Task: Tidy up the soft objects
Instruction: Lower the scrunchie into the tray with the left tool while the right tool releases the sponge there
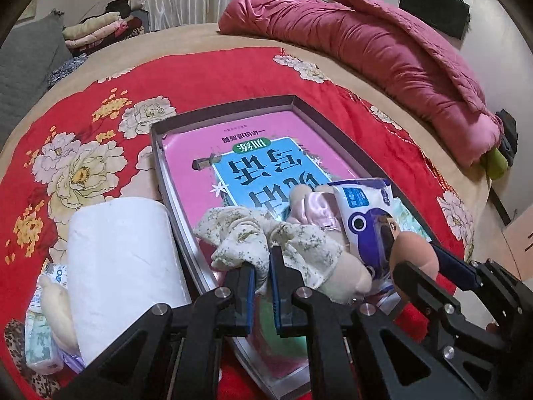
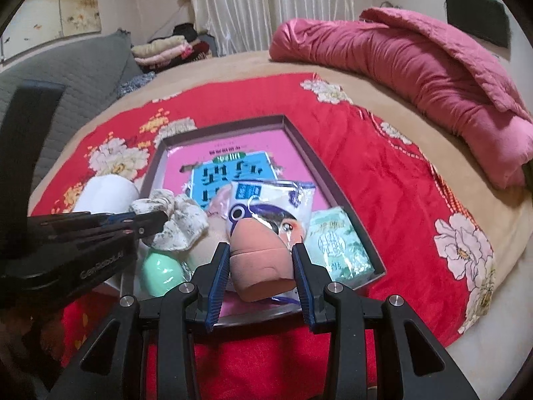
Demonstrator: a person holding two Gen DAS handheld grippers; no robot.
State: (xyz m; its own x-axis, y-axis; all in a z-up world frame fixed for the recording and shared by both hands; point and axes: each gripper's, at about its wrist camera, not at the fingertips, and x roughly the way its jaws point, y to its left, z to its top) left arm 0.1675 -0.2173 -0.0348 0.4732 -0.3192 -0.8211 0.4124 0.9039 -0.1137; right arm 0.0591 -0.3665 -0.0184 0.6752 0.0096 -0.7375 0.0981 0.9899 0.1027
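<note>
A shallow dark tray (image 1: 156, 133) (image 2: 299, 140) lies on the red flowered blanket, with a pink book (image 1: 240, 153) inside. My left gripper (image 1: 263, 266) is shut on a floral cloth scrunchie (image 1: 293, 240) (image 2: 180, 220) over the tray's near end. My right gripper (image 2: 261, 260) is shut on a brown makeup sponge (image 2: 263, 260) (image 1: 416, 256) above the tray. A blue-and-white tissue pack (image 2: 273, 206) (image 1: 363, 220), a pale green tissue pack (image 2: 339, 243), a green sponge (image 2: 163, 270) and a pink plush (image 1: 313, 206) lie in the tray.
A white paper roll (image 1: 120, 260) (image 2: 106, 193) stands left of the tray, with tissue packs (image 1: 40, 343) beside it. A pink quilt (image 1: 383, 56) (image 2: 416, 66) lies along the bed's far right. Folded clothes (image 2: 166, 50) and a grey cushion (image 1: 26, 66) are at the back left.
</note>
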